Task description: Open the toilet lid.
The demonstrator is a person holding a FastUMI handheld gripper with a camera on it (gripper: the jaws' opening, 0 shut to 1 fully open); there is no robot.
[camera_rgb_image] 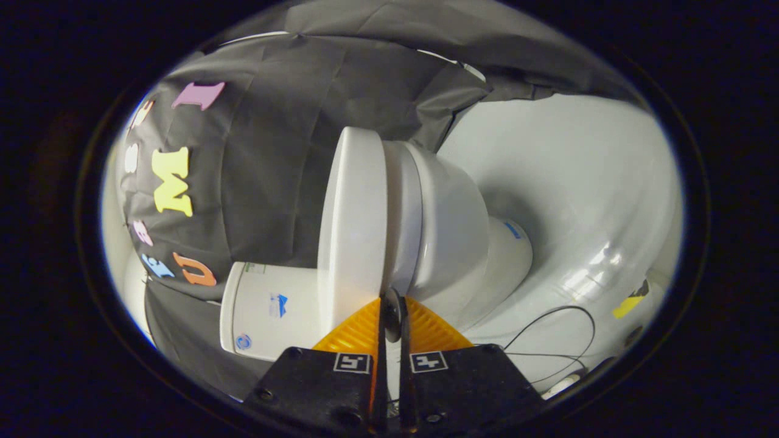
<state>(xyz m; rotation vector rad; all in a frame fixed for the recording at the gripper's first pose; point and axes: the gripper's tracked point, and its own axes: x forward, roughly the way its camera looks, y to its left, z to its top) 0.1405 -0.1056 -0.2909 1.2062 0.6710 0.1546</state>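
Just ahead of our gripper [389, 310], whose fingers are pressed nearly together and hold nothing, we see the toilet lid [355, 225] down on the bowl [453, 231]. We judge the approach is underway; next, the tips must catch the lid's edge.

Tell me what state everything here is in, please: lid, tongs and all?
Toilet lid: down on the seat, not yet lifted.
Tongs: nearly closed, tips at the gap under the lid's edge.
Tank: upright behind the lid, cover on.
Cable: lying loose on the floor.
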